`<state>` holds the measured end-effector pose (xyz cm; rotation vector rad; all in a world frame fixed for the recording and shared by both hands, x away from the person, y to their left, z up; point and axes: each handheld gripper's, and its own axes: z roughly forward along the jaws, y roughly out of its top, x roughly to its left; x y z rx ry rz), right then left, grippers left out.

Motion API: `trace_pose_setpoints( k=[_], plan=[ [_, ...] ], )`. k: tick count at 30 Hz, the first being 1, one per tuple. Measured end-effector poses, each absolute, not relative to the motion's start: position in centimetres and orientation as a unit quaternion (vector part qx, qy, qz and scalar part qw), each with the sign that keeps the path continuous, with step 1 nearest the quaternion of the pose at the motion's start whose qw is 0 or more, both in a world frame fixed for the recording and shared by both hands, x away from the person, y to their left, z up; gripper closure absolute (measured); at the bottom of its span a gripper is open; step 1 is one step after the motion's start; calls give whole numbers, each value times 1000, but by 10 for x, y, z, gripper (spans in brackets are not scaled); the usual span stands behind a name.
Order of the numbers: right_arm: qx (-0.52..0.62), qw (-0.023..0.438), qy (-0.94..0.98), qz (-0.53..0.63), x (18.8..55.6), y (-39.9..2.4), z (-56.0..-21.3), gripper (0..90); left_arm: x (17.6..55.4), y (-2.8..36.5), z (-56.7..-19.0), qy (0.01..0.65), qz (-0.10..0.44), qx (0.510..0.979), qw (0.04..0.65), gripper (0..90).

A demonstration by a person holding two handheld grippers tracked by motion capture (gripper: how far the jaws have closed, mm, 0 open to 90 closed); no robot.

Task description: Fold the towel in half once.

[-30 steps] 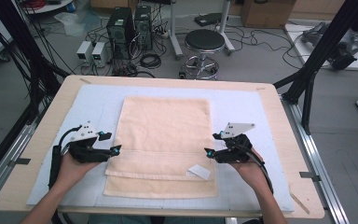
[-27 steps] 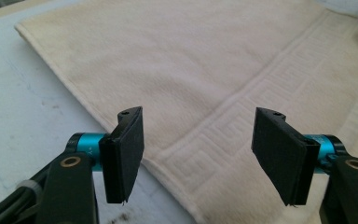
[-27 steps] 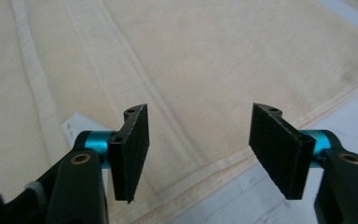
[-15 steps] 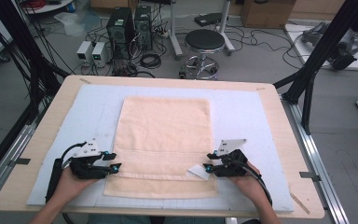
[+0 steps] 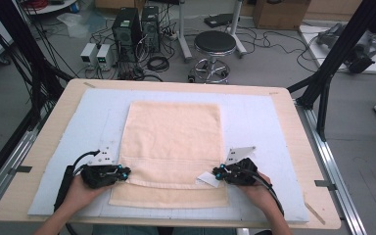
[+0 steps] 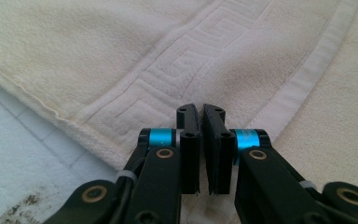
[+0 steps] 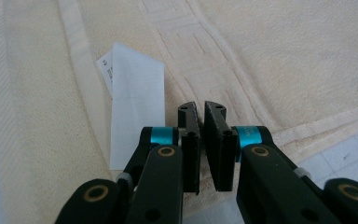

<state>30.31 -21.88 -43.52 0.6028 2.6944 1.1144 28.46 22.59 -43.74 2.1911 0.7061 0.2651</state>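
A white care label sewn to the cream towel carried a few lines of small dark print along its upper edge. The characters were too small and blurred to read.

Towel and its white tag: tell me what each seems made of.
Towel: looks like cotton terry, matte and fuzzy, with a raised key-pattern border and flat woven band. Tag: probably thin woven or paper-like fabric, smooth, creased, with small print at one corner.
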Motion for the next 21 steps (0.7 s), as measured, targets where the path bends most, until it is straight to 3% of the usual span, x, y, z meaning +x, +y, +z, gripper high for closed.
trace_pose_setpoints(
  k=[21],
  plan=[
    [180,91,894,401,294,-227,-391,870,268,239,-396,271,122,840,454,861]
  ],
)
